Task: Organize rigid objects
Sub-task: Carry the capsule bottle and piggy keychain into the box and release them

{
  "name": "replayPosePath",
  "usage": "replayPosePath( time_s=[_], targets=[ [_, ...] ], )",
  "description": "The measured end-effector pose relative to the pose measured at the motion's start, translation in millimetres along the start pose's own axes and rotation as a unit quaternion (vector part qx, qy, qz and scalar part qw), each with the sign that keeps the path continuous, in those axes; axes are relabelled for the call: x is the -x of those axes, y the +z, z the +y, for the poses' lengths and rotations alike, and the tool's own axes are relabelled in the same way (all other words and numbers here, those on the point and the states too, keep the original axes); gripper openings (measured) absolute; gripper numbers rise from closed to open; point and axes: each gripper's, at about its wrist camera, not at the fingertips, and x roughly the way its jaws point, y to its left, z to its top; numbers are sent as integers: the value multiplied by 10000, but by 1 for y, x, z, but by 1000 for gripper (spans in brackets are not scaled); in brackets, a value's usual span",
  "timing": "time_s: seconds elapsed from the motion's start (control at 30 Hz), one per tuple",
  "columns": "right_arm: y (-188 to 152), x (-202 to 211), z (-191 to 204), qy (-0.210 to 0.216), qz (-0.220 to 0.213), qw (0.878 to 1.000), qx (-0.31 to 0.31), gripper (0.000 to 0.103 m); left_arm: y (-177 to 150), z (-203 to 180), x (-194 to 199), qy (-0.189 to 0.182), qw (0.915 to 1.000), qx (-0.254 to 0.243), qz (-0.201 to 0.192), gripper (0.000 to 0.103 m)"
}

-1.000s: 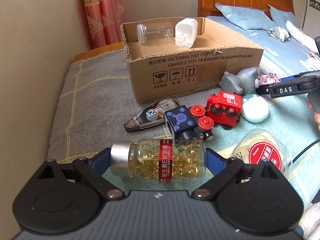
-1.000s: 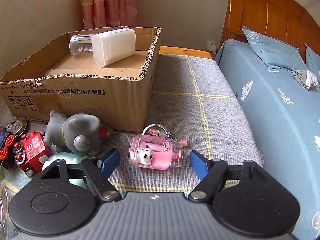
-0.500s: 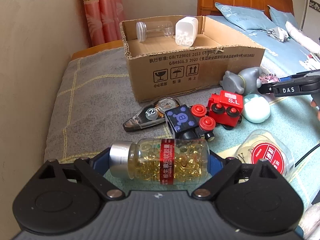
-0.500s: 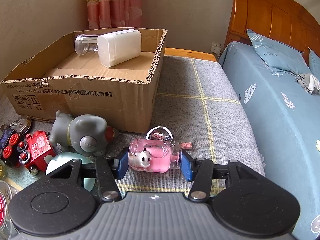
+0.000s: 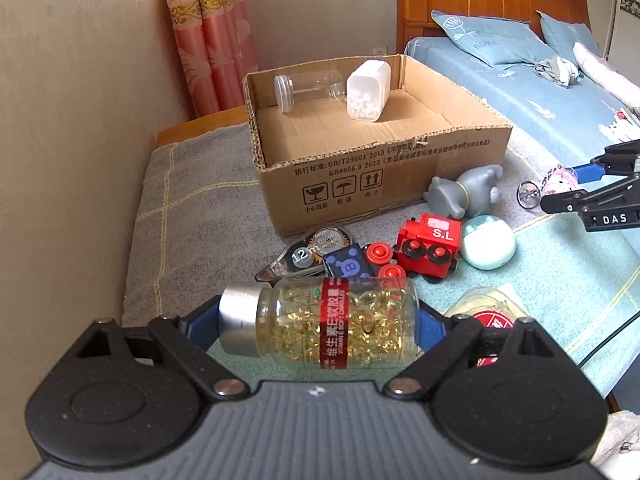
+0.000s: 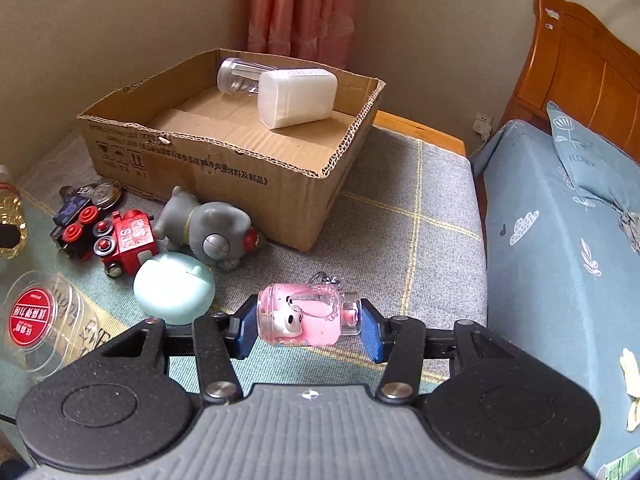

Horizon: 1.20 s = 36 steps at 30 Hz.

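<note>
My left tongs [image 5: 320,326] are clamped across a clear plastic bottle of golden softgel capsules [image 5: 320,326], pressing on its silver cap at one end and its base at the other, so it lies sideways, lifted off the bench. My right tongs [image 6: 310,322] are closed on a small clear pink keychain bottle with a white animal figure inside [image 6: 306,318], gripped end to end and also held in the air, its chain dangling.

Both items belong, I judge, in the open brown cardboard box [image 5: 400,160] ahead, where a clear empty jar [image 5: 308,88] and a white rectangular container [image 5: 368,90] already lie at the far wall. To do this step well, I would carry each bottle level over the near rim, clear the torn corrugated edge, lower close to the floor of the box and only then release, in the bare near half. The round capsule bottle may roll, so I would set it against a wall. I would bring the hands in one after the other to avoid a clash.

Readable writing: the bottle's red band says "VITAMIN E SOFT CAPSULES" beside Chinese text. The box shows "GB/T29601 2013" and "GB4806.9 2023". A red toy train [image 5: 430,248] reads "S.L", a correction tape dispenser [image 5: 308,254] "12 m", and the right tongs, seen from the left camera, "DAS".
</note>
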Motion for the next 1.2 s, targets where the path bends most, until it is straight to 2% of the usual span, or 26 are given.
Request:
replayPosePath(
  time_s=[0.2,0.43,0.67,0.77,0.93,1.13,1.2],
  targets=[
    [10,24,-3,275,-84,9992,284,56,22,-4,13,89,9999,-41,-132,93],
    [29,52,-8,394,-388,9974,473,56,68,-11,23,75,9978,-271,-599,93],
    [54,72,-17,355,-746,9953,497,56,125,-15,-1,73,9958,-485,-767,93],
    [64,75,-20,270,-852,9945,544,56,141,-15,-11,50,9958,-405,-817,93],
    [78,74,-25,218,-923,9941,525,56,146,-10,-28,194,9955,-229,-904,95],
    [90,66,-24,300,-896,9942,519,56,128,-1,-23,183,9956,57,-915,96],
    [95,63,-23,347,-885,9941,514,56,119,-1,-18,248,9955,147,-906,101]
  ],
)
